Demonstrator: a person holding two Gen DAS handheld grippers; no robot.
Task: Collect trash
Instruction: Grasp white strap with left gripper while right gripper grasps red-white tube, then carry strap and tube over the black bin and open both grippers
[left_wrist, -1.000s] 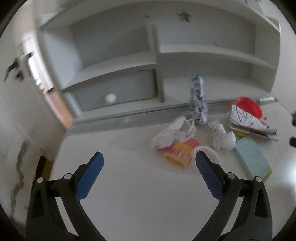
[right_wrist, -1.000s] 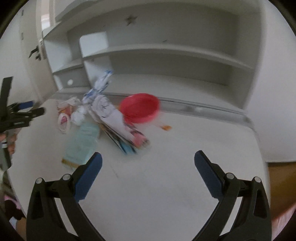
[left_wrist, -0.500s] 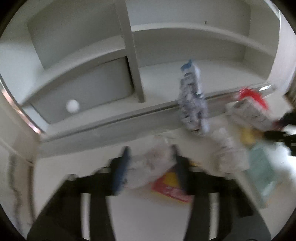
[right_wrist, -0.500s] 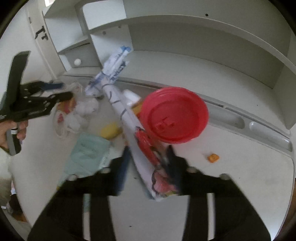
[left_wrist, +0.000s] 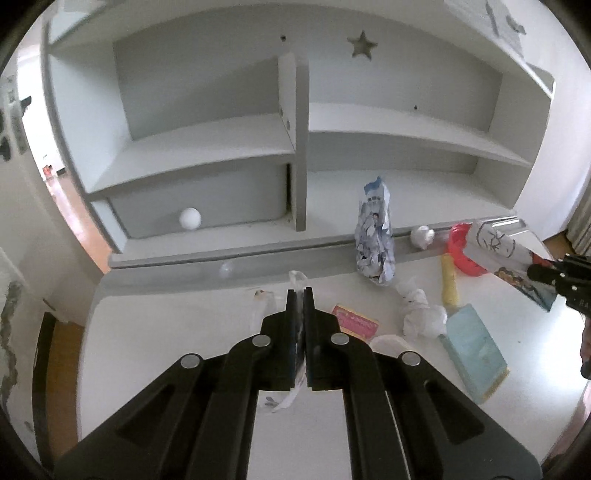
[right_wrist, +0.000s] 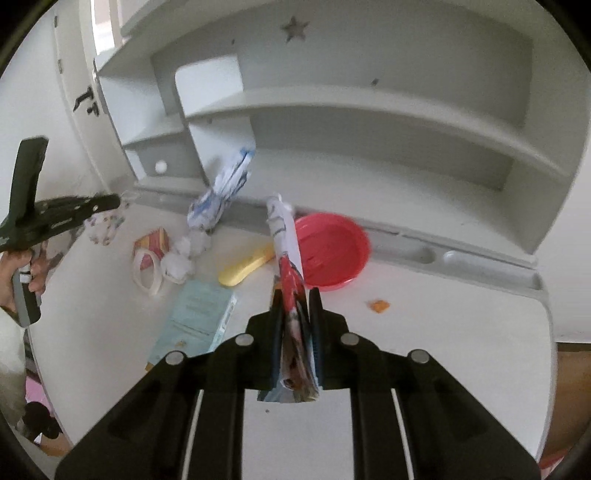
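Observation:
My left gripper (left_wrist: 300, 295) is shut on a thin clear plastic wrapper (left_wrist: 297, 279), held above the white desk (left_wrist: 177, 332); from the right wrist view the wrapper (right_wrist: 105, 223) hangs from its tip (right_wrist: 116, 201). My right gripper (right_wrist: 294, 295) is shut on a folded printed paper packet (right_wrist: 286, 258), lifted off the desk; it also shows in the left wrist view (left_wrist: 498, 247). A crumpled blue-white bag (left_wrist: 373, 236), white tissue wads (left_wrist: 421, 314), a pink-yellow card (left_wrist: 354, 323) and a white ring (right_wrist: 146, 271) lie on the desk.
A red lid (right_wrist: 332, 251), a yellow stick (right_wrist: 245, 266), a pale blue booklet (right_wrist: 195, 317) and an orange scrap (right_wrist: 378, 305) lie on the desk. Grey shelving (left_wrist: 295, 147) with a knobbed drawer (left_wrist: 190, 218) rises behind. A foil ball (left_wrist: 423, 236) sits in the ledge groove.
Both grippers went from open to shut: the left closed on the plastic wrapper, the right on the paper packet. Both items are now lifted off the desk.

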